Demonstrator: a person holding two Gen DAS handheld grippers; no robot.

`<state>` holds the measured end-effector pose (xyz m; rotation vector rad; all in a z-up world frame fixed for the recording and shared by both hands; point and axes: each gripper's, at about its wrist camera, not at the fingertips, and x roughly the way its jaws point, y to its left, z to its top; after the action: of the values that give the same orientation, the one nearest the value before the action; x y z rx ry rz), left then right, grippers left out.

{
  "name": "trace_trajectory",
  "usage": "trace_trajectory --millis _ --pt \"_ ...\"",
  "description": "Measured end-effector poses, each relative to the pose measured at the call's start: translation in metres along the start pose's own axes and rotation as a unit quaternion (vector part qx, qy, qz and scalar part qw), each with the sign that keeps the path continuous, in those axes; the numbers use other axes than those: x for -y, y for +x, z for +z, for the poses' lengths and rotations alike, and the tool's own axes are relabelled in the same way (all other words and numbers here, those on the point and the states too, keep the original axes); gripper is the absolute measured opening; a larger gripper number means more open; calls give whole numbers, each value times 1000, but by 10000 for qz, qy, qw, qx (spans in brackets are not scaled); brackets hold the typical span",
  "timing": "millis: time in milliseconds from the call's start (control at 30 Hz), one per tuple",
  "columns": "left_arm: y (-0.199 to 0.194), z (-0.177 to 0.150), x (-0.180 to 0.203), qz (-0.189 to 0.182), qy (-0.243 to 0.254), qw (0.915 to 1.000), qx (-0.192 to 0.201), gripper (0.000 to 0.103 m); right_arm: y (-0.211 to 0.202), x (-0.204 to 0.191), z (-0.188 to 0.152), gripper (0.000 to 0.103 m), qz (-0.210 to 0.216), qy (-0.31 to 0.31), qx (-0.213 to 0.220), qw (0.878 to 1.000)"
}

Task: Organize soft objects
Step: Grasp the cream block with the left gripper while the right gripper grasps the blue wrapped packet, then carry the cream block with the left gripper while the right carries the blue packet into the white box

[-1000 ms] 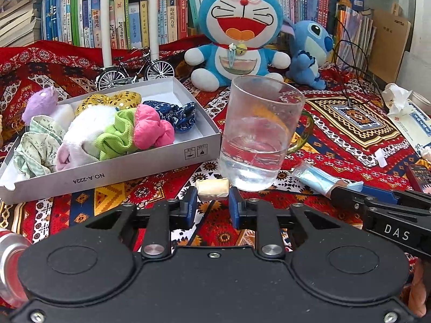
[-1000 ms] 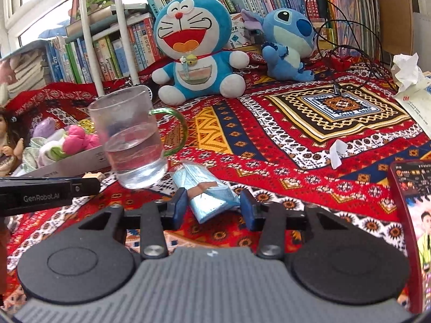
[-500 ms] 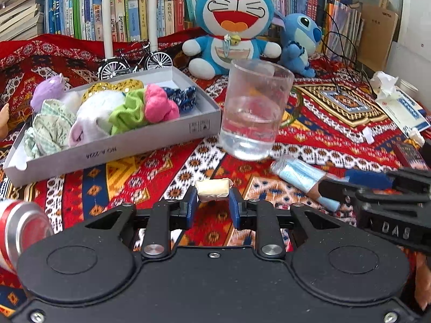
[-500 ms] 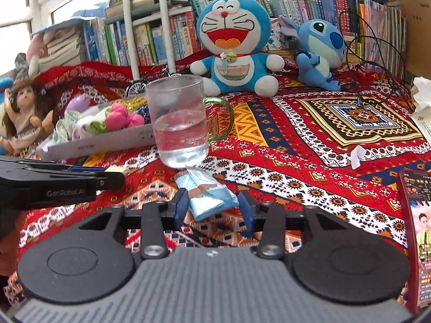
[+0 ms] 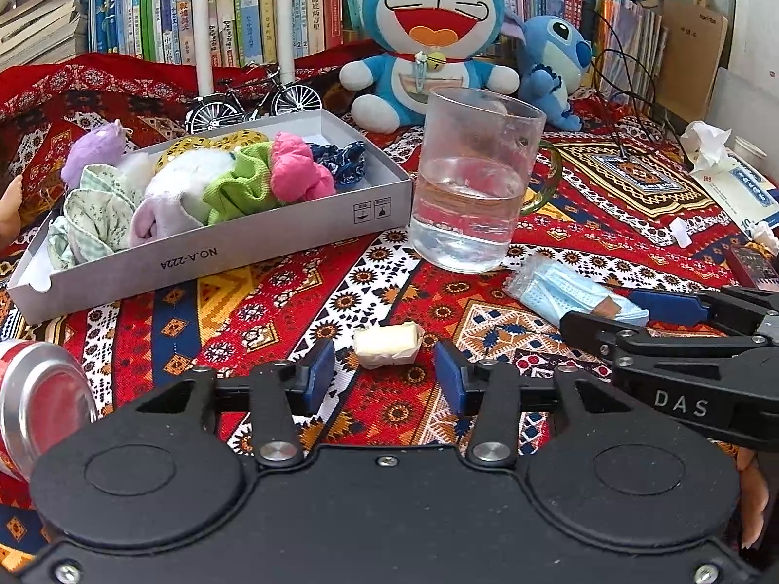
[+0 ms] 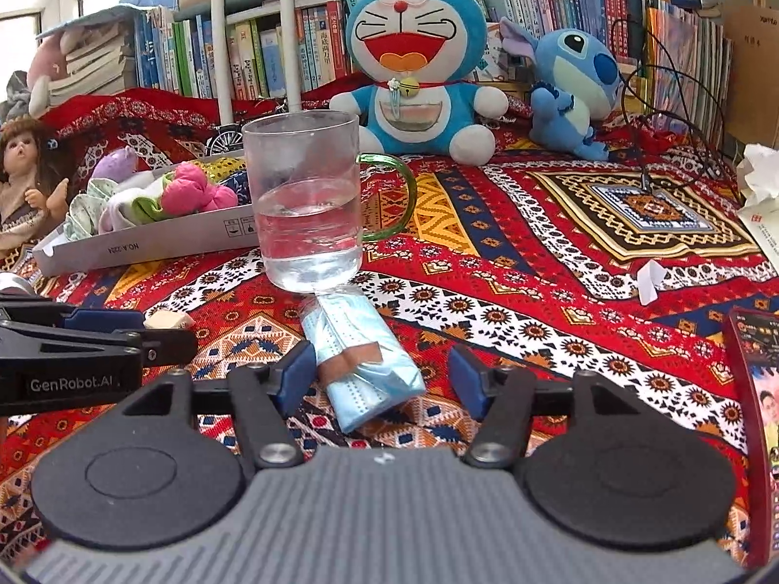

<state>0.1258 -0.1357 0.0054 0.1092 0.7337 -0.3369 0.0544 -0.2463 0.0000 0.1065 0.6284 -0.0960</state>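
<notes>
A small cream wrapped lump (image 5: 387,344) lies on the patterned cloth between the pads of my left gripper (image 5: 387,374), whose jaws are opening and touch nothing. In the right wrist view a pale blue mask packet (image 6: 362,360) rests on the cloth between the fingers of my right gripper (image 6: 382,379). Its jaws are opening too, and the pads no longer press the packet. A grey box (image 5: 209,248) to the left holds several scrunchies and soft toys, among them a pink one (image 5: 297,170).
A glass mug of water (image 5: 472,185) stands just beyond both grippers, close to the box. A red can (image 5: 39,399) lies at the lower left. Blue plush toys (image 5: 428,34) sit before the bookshelf, and a doll (image 6: 24,180) stands far left.
Both grippers went from shut to open. The cream lump left the left pads and lies on the cloth, and the mask packet is free of the right pads. Both hands drew back from the mug.
</notes>
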Motion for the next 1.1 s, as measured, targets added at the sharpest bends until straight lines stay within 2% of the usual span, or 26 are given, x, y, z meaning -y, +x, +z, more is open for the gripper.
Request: trace_trajectory --millis 100,167,267,400,467,1100 --pt "1 0 1 -23 28 10000 8 38 1 -3 -1 73 -5 -88 -2 10000" --pt "1 -1 3 -16 53 10000 31 30 1 -5 -2 73 28 -149 10 9999" --pt "0 -1 5 -20 124 9999 49 27 -1 -8 -3 72 84 -187 46 9998" --pt "-2 -2 6 -4 173 9998 66 26 -4 -9 -5 54 163 -173 96 9997" --pt "-2 -2 6 -11 151 9999 59 26 -5 -10 -5 48 180 -160 110 9996" --pt "-19 -1 -3 -13 119 9997 192 25 -21 -15 -3 46 398 -34 349 9986"
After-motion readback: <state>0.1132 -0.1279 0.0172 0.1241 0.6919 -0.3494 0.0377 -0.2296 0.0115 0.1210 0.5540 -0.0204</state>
